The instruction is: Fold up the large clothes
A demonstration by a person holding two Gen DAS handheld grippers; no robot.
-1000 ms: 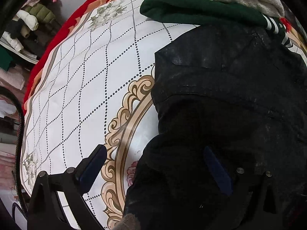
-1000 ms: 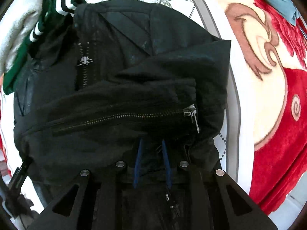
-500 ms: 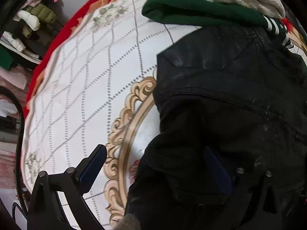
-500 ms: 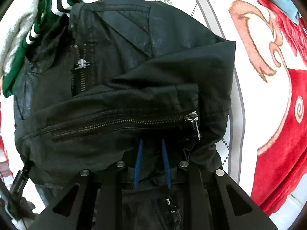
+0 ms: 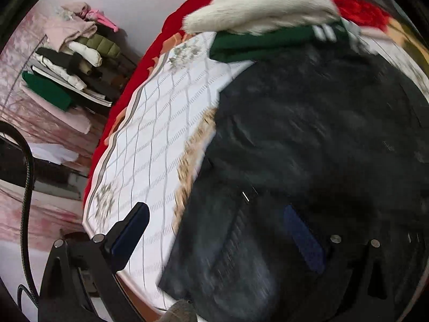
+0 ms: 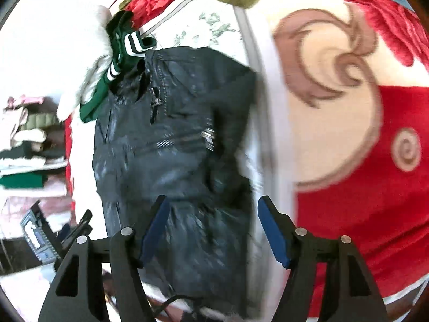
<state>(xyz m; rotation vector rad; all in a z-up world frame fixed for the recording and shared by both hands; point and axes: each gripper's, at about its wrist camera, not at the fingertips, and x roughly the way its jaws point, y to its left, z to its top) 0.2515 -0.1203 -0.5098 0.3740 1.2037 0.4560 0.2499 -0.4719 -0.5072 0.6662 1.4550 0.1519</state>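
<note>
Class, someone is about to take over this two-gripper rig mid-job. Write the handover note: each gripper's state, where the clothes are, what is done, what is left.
Left gripper: open, empty, one finger over the black jacket.
Right gripper: open, empty, above the jacket's near end.
Jacket lies partly folded on the patterned blanket, a zipped section laid across it.
Green striped garment and white fleece are piled at the jacket's far end.
Left: finish folding the jacket; both views are blurred, so recheck the edges.
</note>
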